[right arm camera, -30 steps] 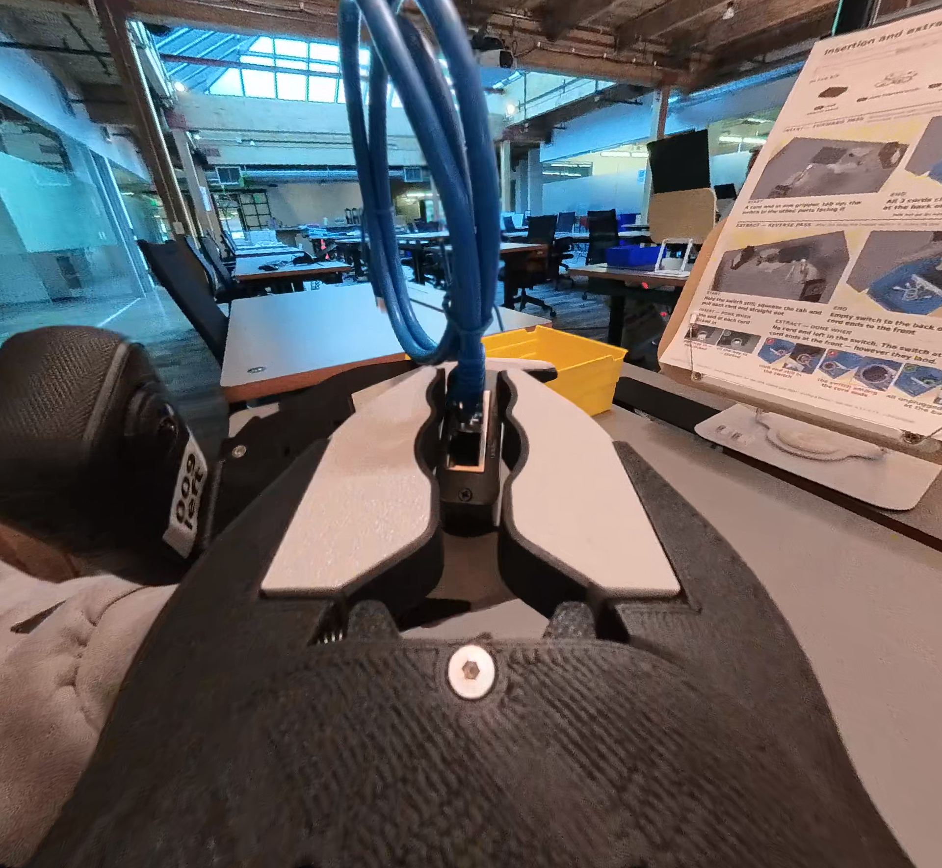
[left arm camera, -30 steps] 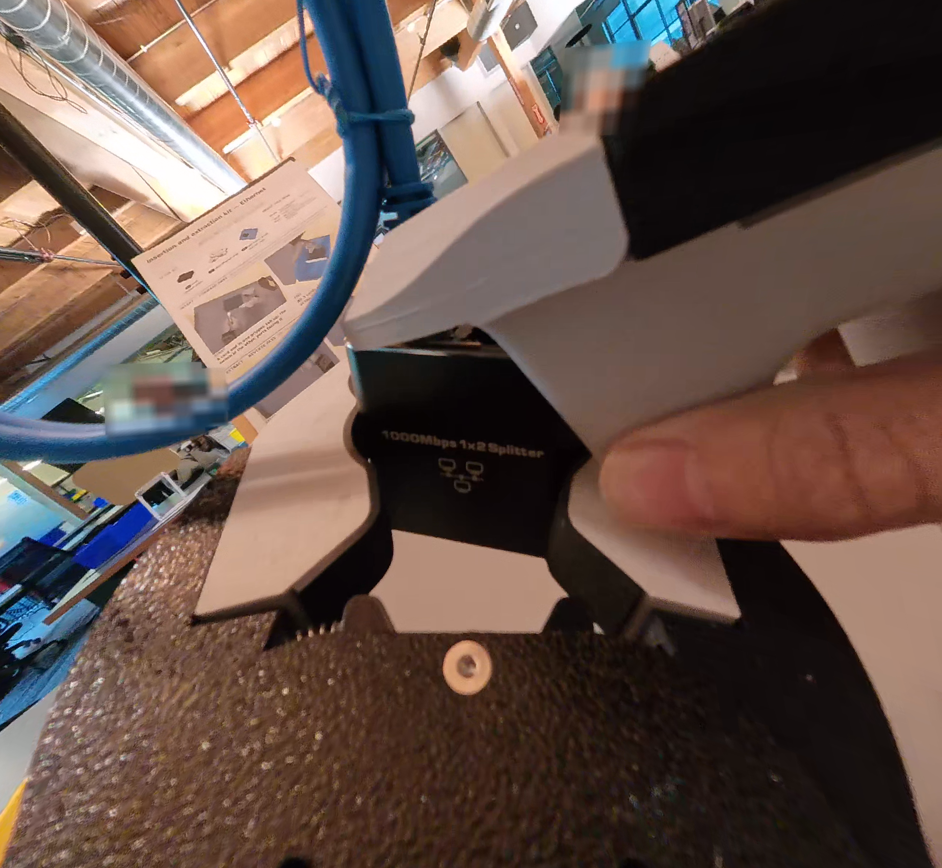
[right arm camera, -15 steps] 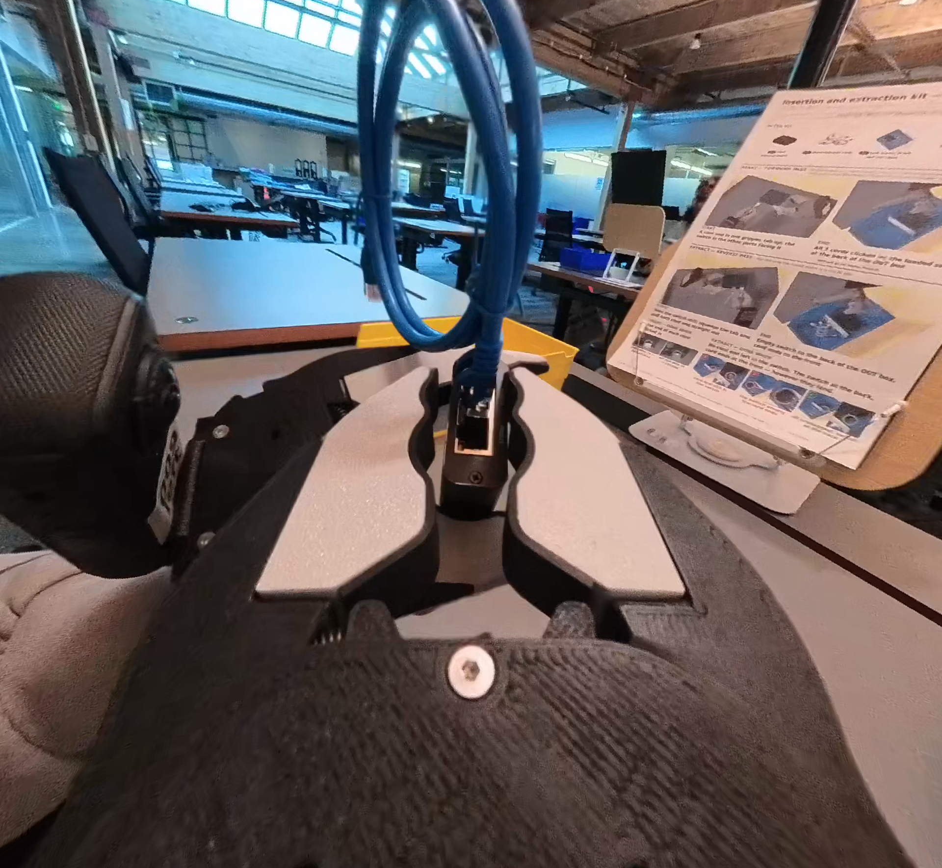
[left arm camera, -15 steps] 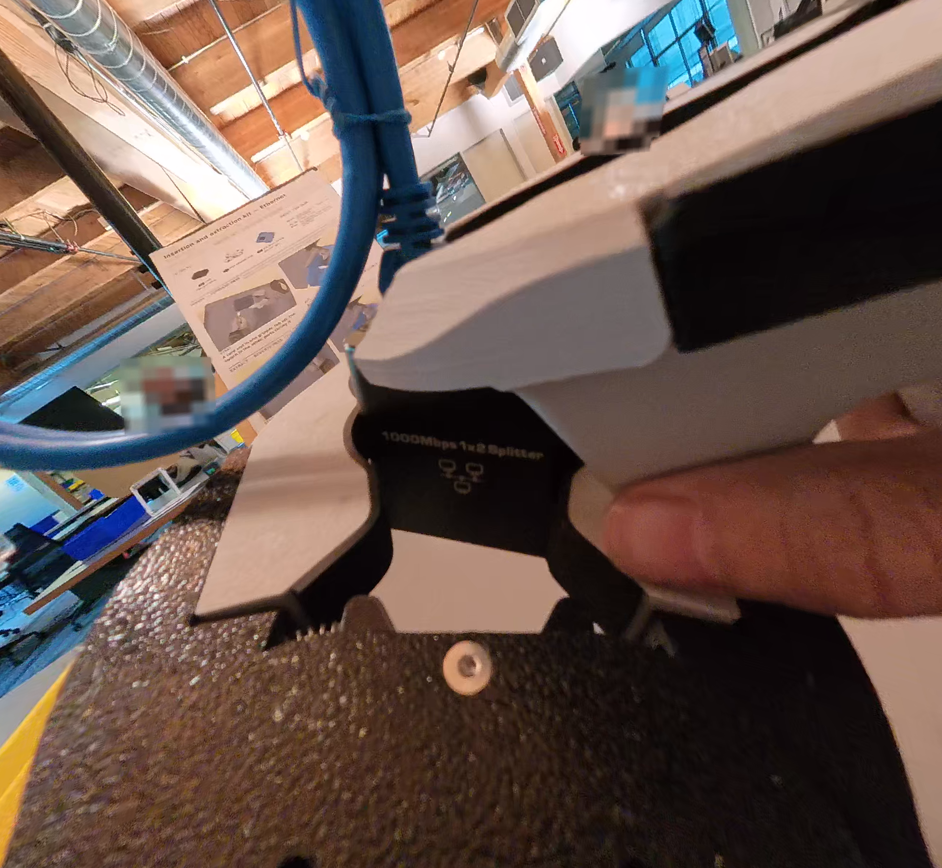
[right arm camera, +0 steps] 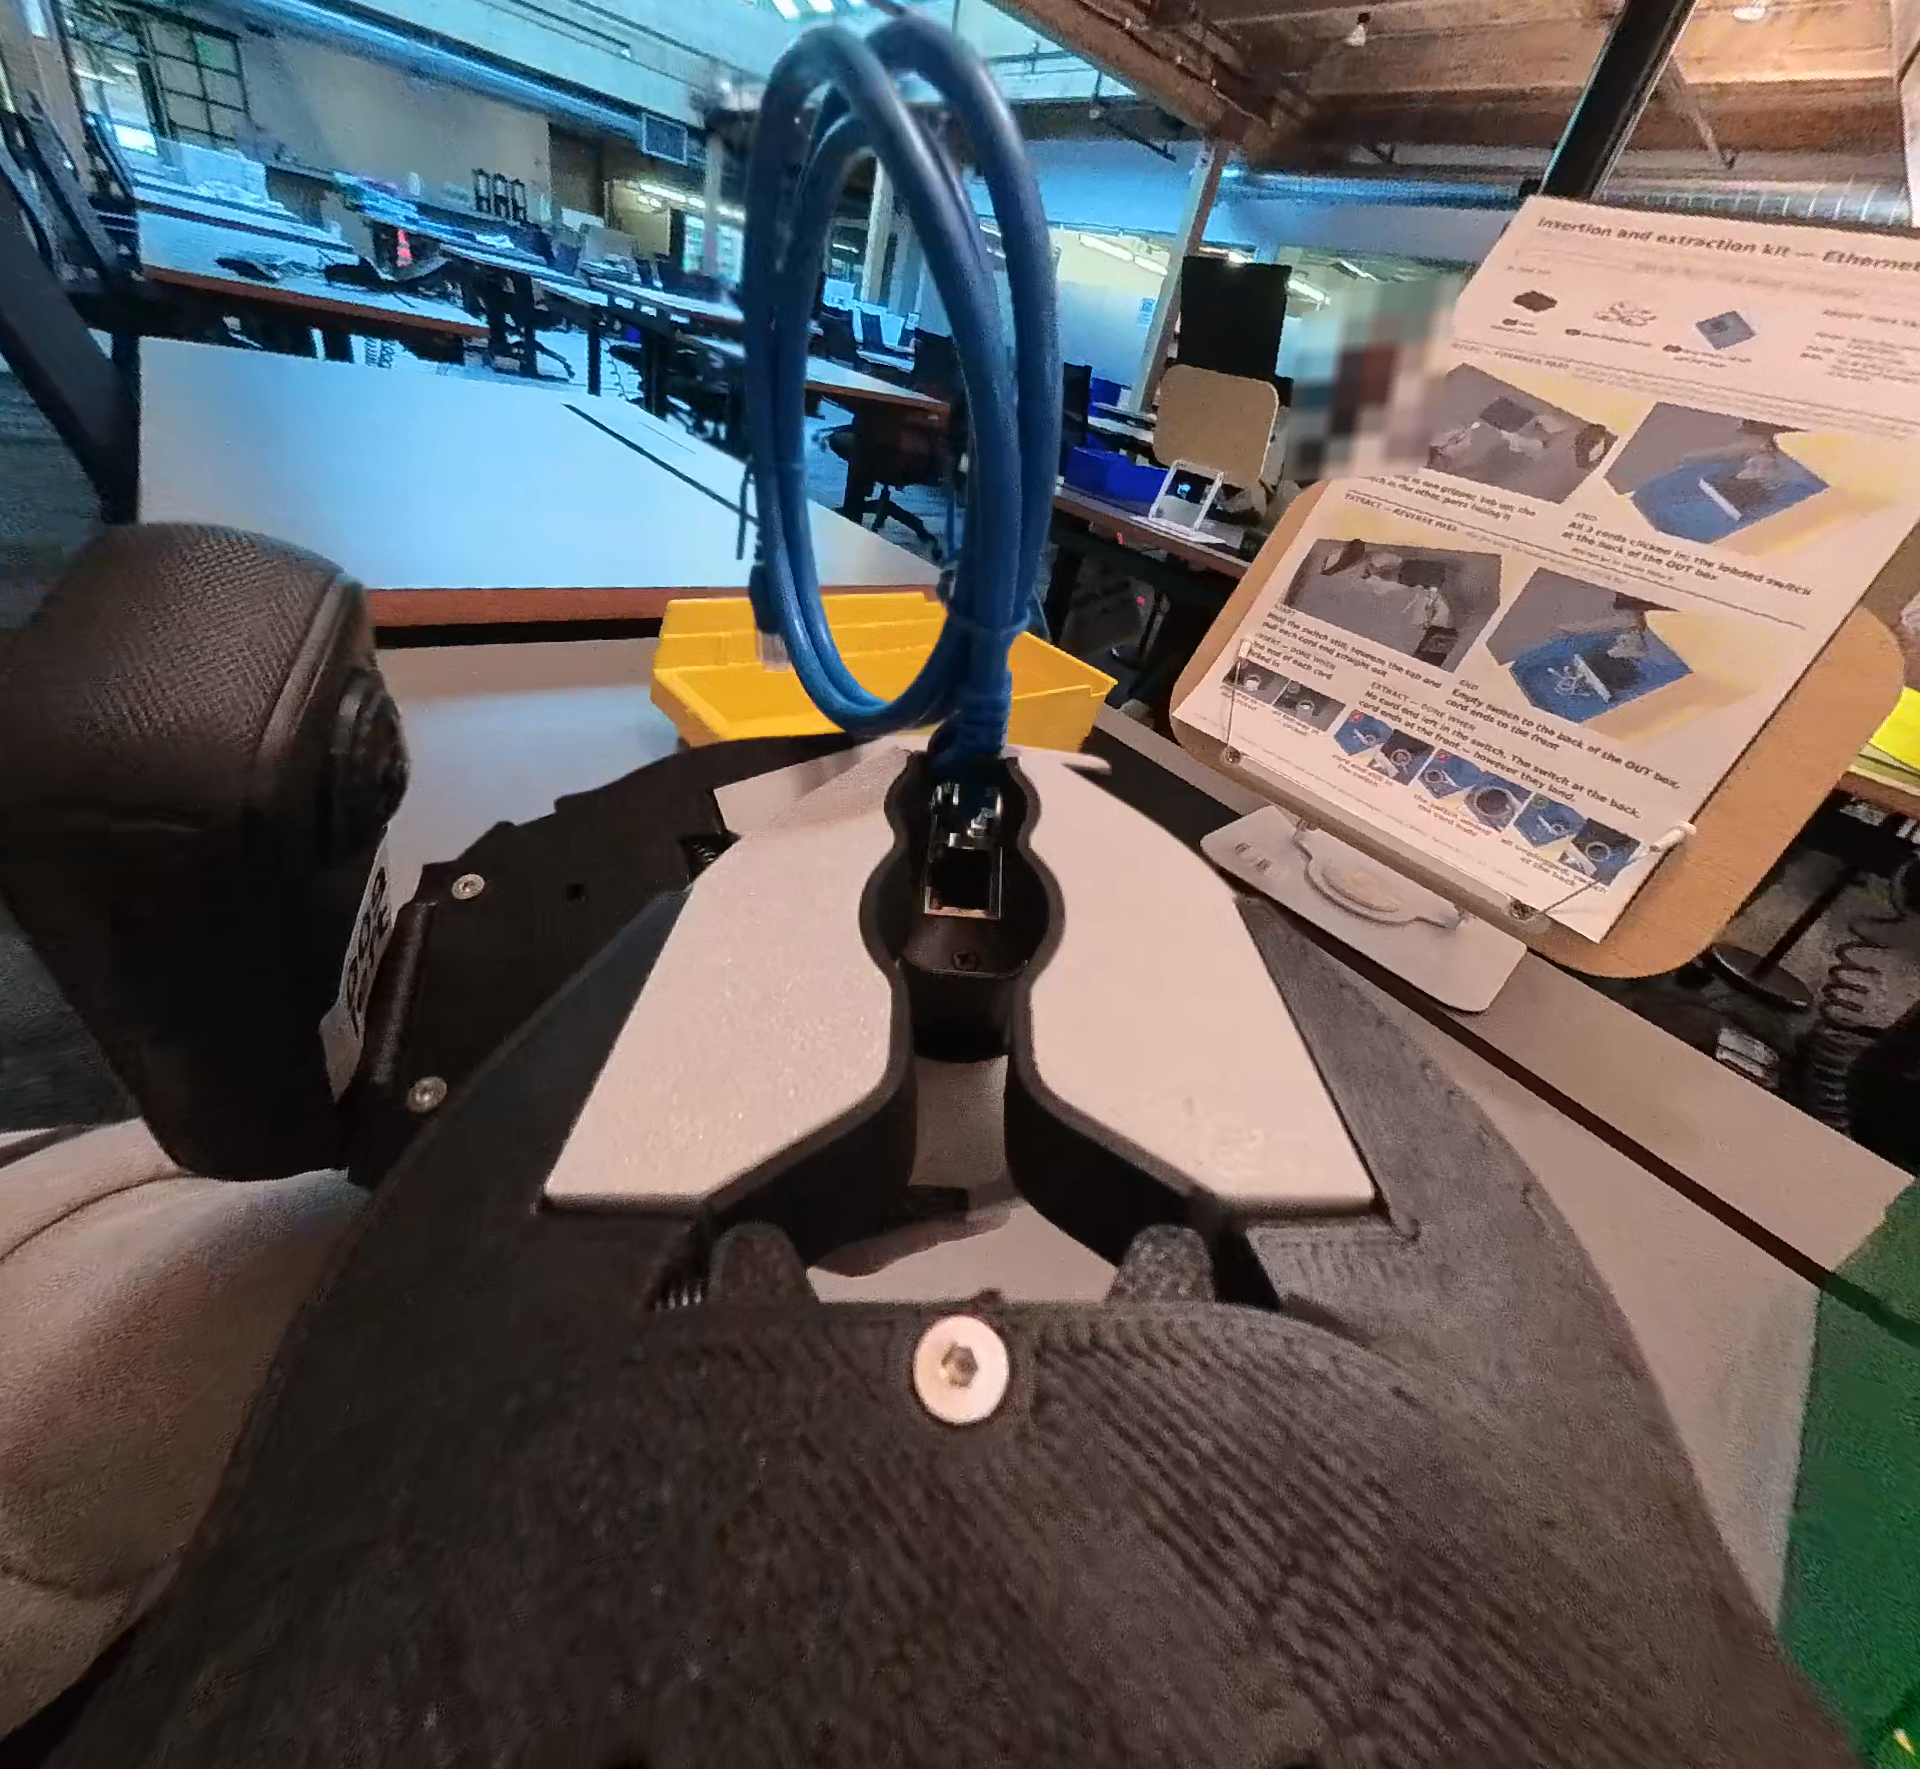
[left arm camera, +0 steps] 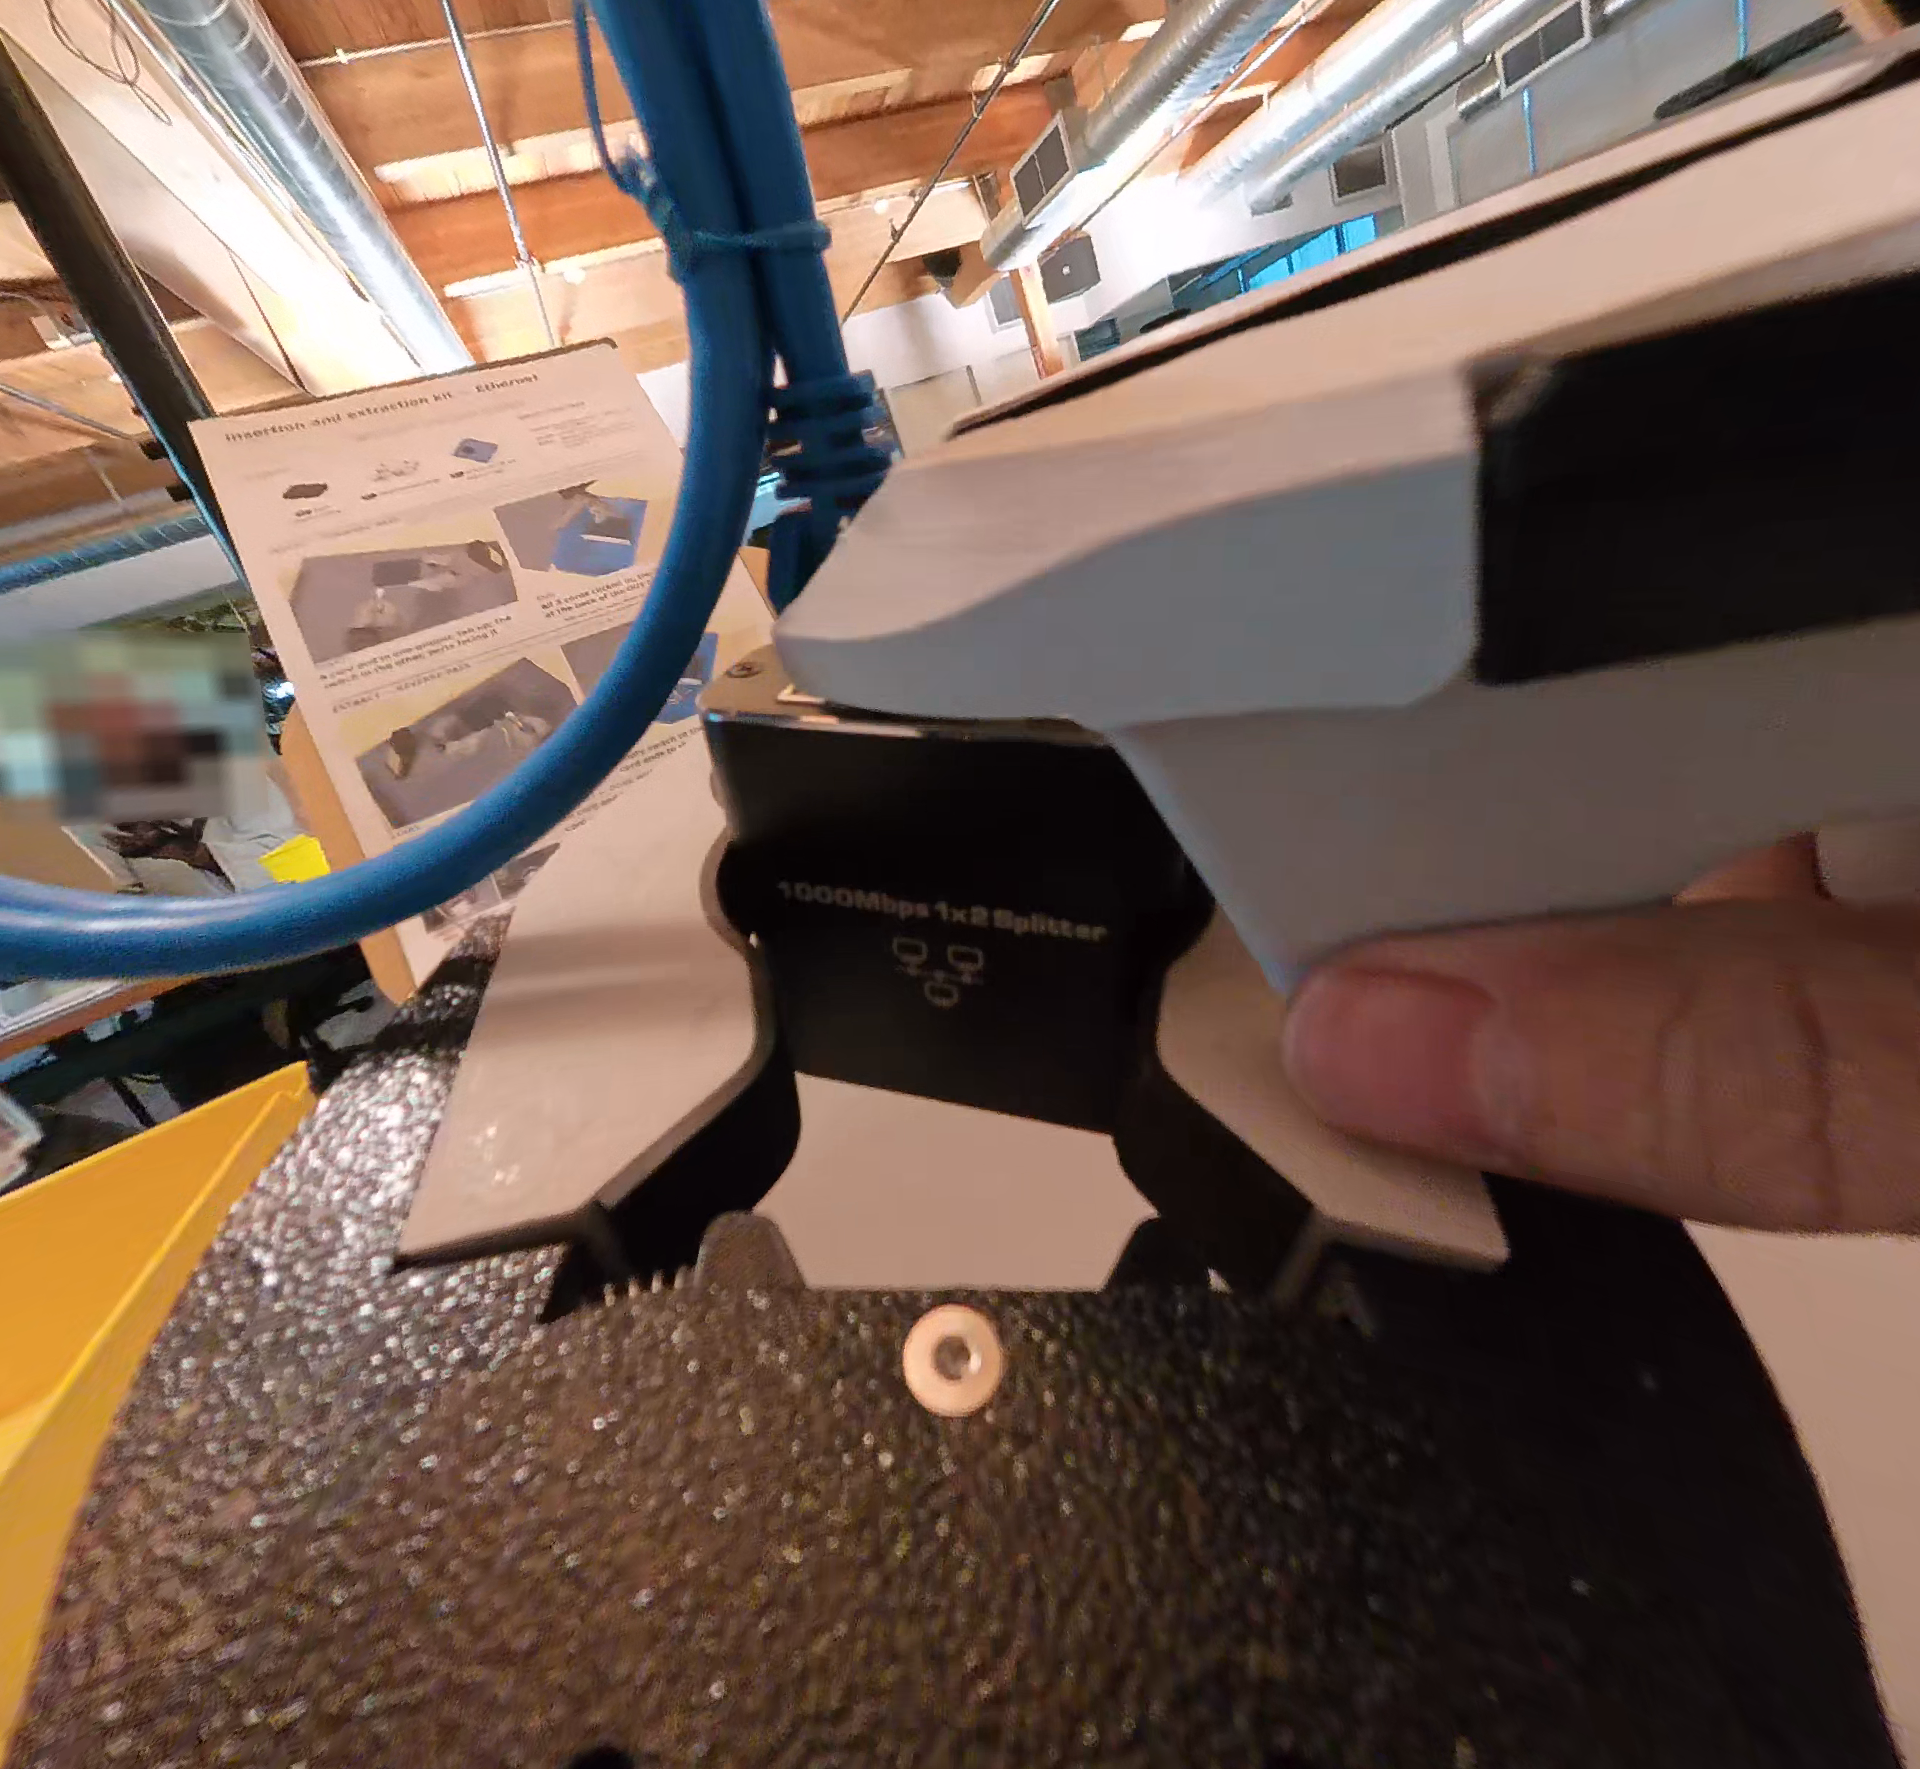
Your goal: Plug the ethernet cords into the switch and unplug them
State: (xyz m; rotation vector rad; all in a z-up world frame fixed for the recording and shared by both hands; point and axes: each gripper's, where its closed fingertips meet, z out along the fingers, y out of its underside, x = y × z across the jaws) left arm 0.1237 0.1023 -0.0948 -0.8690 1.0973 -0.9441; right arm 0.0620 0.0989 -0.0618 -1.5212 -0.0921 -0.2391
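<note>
The left gripper (left arm camera: 956, 971) pinches a small black switch (left arm camera: 940, 846) between its two grey fingers (left arm camera: 582, 1013). The switch sits in the middle of the left wrist view, held up off the desk (right arm camera: 499, 732).

The right gripper (right arm camera: 961, 898) comes in from 3 o'clock in that view and covers the top of the switch. A person's finger (left arm camera: 1600, 1075) lies under it, at about 4 o'clock.

In the right wrist view, the right gripper's fingers (right arm camera: 748, 1002) are closed around the thin side of the same switch. One open hole in the switch (right arm camera: 961, 893) faces the camera. Just past it, a blue ethernet cord (right arm camera: 904, 389) is plugged in. Its plug end is partly hidden by the fingers, so the join is hard to see.

The cord stands up toward 12 o'clock in a tied loop. Its other plug (right arm camera: 769, 649) hangs free at the left side of the loop.

Behind the loop is a yellow bin (right arm camera: 717, 680) on the desk. At 2 o'clock stands a paper sheet with pictures (right arm camera: 1621, 556) on a board.

At 9 o'clock is the round black back of the left gripper (right arm camera: 177, 784), with a grey sleeve (right arm camera: 114, 1324) below it.
</note>
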